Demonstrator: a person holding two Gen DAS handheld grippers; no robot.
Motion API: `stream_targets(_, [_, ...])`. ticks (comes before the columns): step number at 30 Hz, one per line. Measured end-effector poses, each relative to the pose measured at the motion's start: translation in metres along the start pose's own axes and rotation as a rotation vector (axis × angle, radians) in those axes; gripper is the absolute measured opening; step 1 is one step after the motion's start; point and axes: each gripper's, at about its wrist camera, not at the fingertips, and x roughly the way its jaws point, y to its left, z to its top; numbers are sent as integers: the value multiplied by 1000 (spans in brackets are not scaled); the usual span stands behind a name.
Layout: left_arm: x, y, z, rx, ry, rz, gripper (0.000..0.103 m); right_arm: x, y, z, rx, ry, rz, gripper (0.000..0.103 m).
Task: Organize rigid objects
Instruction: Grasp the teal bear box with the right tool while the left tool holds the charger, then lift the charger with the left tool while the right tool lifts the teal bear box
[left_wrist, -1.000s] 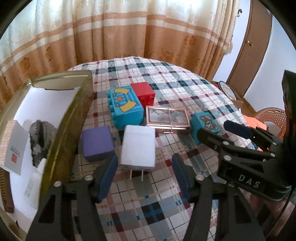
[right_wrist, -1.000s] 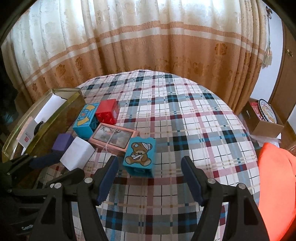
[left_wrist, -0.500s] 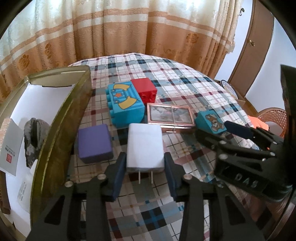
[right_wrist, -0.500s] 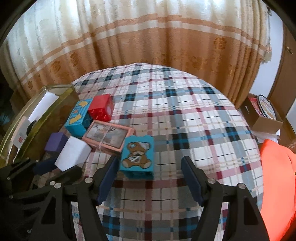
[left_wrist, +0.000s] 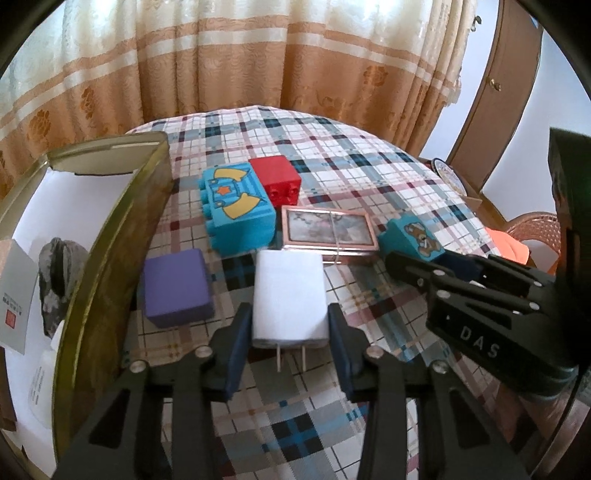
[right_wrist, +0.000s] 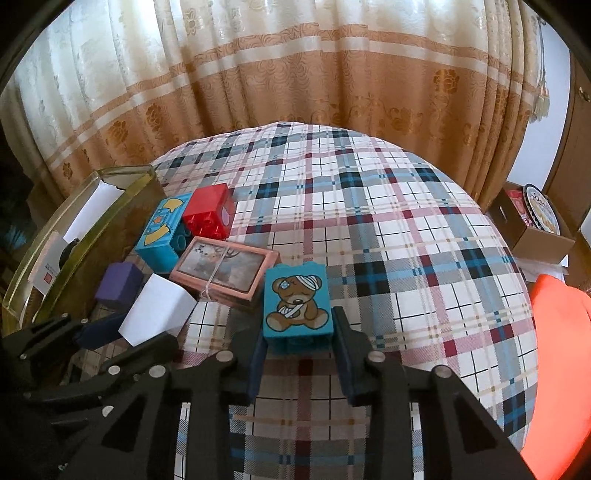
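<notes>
On the plaid table, my left gripper (left_wrist: 288, 347) is shut on a white plug adapter (left_wrist: 288, 295), its prongs pointing toward me. My right gripper (right_wrist: 297, 350) is shut on a teal block with a bear picture (right_wrist: 297, 301). That bear block also shows in the left wrist view (left_wrist: 412, 236). Near them lie a purple block (left_wrist: 175, 288), a teal block with yellow shapes (left_wrist: 236, 206), a red block (left_wrist: 275, 179) and a pink framed picture (left_wrist: 327, 230). The adapter also shows in the right wrist view (right_wrist: 155, 314).
A gold-rimmed box (left_wrist: 110, 229) stands at the left with a grey stone (left_wrist: 55, 266) and white cards inside. A curtain hangs behind the table. An orange cloth (right_wrist: 561, 350) and a cardboard box (right_wrist: 535, 225) lie off the table's right side.
Both grippers moved forward and closed: the left one onto the white adapter, the right one onto the bear block. The other objects have not moved.
</notes>
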Motion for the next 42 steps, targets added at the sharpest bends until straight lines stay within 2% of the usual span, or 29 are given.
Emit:
stream_targets(23, [-16,14,-11,-37,-33,-17,40,-5,0,-1,-6,-28,6,34])
stream_targets(42, [-21,2,-16,12,-56,6,40,-11,4,0,-27,-55,9,34])
